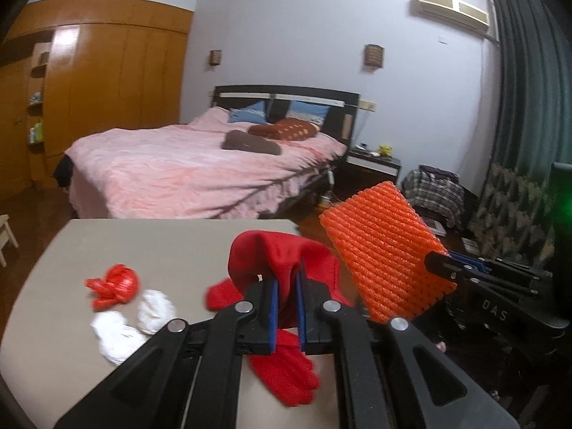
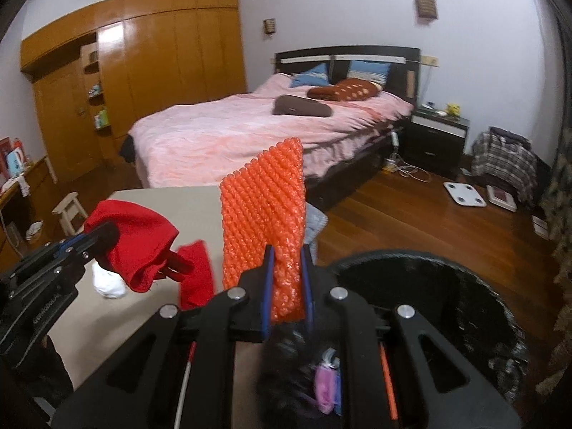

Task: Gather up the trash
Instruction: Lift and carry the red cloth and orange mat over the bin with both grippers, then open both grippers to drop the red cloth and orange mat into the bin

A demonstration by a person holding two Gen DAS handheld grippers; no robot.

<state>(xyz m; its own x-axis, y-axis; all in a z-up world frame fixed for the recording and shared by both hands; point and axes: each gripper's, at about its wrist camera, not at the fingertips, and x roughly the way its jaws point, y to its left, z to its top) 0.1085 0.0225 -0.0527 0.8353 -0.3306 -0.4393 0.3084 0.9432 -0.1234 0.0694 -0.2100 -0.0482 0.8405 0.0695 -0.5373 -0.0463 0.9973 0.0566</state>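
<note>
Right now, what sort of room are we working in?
A bedroom, almost surely: a double bed with a pink cover, a tall wooden wardrobe along the wall and a nightstand beside the bed.

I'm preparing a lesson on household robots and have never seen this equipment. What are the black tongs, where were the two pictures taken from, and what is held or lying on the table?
These are two hand-held grippers, each carrying a wide-angle camera that looks along its fingers. One picture comes from the left gripper, which is shut on a red cloth. The other comes from the right gripper, which is shut on an orange foam net, held above a black bin. On the beige table lie a red plastic wad and two white paper wads.
</note>
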